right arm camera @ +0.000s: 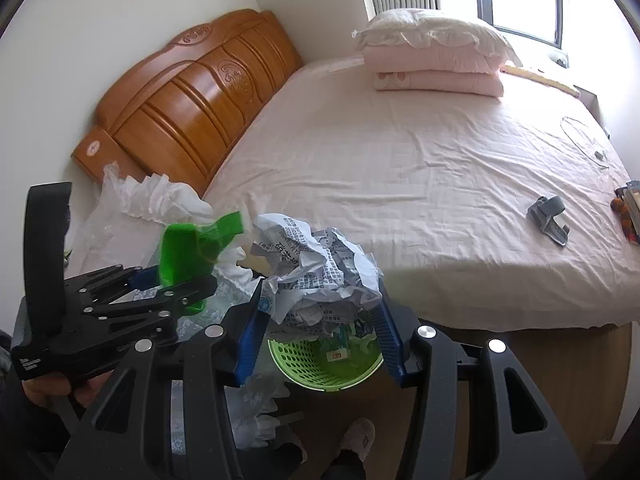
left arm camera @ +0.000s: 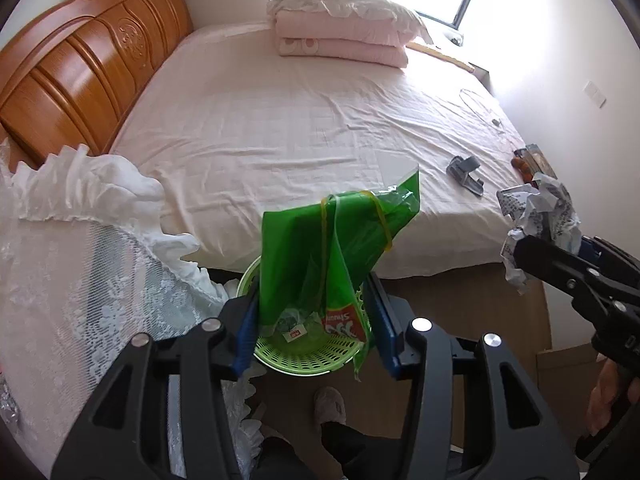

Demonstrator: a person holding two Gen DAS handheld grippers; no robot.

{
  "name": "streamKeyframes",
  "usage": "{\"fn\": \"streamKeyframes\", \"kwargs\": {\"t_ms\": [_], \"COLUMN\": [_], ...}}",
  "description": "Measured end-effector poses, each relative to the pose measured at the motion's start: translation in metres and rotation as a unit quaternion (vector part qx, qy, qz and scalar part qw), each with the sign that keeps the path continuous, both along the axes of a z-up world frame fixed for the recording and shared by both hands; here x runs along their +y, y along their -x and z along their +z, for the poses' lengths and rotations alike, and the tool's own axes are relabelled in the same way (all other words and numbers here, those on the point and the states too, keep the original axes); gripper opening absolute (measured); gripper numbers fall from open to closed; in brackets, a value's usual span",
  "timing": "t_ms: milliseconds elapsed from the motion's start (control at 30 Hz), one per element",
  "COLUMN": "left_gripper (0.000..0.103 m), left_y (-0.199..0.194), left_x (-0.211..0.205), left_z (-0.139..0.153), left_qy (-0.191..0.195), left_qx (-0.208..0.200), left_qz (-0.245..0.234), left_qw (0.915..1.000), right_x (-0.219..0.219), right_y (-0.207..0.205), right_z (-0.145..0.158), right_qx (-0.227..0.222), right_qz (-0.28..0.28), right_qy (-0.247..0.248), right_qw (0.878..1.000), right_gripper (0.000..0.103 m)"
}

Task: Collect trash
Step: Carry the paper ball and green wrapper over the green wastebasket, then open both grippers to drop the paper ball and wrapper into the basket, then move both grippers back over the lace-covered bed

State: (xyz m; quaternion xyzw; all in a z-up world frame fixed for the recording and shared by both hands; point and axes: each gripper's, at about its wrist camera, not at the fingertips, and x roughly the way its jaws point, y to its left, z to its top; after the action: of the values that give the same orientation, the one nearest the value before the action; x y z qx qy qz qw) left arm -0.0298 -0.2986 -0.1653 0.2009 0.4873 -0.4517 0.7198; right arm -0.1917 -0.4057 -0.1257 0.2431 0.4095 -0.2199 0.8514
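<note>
The left claw (left arm camera: 316, 320) stands released around a green wrapper (left arm camera: 320, 248) above the green basket (left arm camera: 308, 354); the right claw (right arm camera: 320, 332) grips crumpled paper (right arm camera: 320, 276) over it.

Green wrapper (left arm camera: 340, 240) — glossy plastic film; paper wad (right arm camera: 320, 276) — matt, crumpled, printed. Basket (right arm camera: 324, 364) — perforated smooth plastic. Headboard (left arm camera: 88, 68) — varnished wood; bedsheet (left arm camera: 280, 120) — matt creased cloth.

Both wrist cameras peer steeply down along their blue-padded fingers from beside a pink-sheeted bed (left arm camera: 280, 120), close above a perforated green plastic basket (left arm camera: 304, 354) on the floor. Both views share the basket, bed, carved wooden headboard (right arm camera: 192, 100) and window.
</note>
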Motion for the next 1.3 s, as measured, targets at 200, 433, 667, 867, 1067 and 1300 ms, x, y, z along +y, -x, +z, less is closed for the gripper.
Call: {"fn": "streamKeyframes", "kwargs": {"t_ms": [200,433,667,867,1067,1300], "left_gripper": [0.088,0.095,0.095,0.095,0.095,0.095], "left_y": [0.002,-0.006,-0.017,-0.021,-0.016,-0.013], "left_x": [-0.003,0.016,0.055,0.084,0.097,0.103], "left_z": [-0.013,0.001,0.024,0.033,0.032,0.033], "left_qy": [-0.012,0.004,0.024,0.043,0.040,0.039], "left_qx": [-0.002,0.010,-0.006,0.005,0.003,0.000], "left_qz": [0.002,0.035,0.082,0.119,0.124,0.118], "left_qw": [0.9999,0.9993,0.9963,0.9919,0.9914,0.9923], "right_x": [-0.003,-0.004,0.003,0.018,0.030,0.038], "right_y": [-0.001,0.001,-0.026,-0.054,-0.062,-0.055], "right_z": [-0.010,-0.015,-0.043,-0.072,-0.085,-0.070], "right_qx": [0.011,0.010,0.028,0.067,0.099,0.092], "right_qz": [0.002,-0.003,0.023,0.039,0.032,0.025], "right_qy": [-0.003,-0.007,-0.021,-0.023,-0.029,-0.023], "right_qw": [1.000,1.000,0.999,0.997,0.994,0.995], "right_gripper": [0.050,0.052,0.052,0.082,0.099,0.100]}}
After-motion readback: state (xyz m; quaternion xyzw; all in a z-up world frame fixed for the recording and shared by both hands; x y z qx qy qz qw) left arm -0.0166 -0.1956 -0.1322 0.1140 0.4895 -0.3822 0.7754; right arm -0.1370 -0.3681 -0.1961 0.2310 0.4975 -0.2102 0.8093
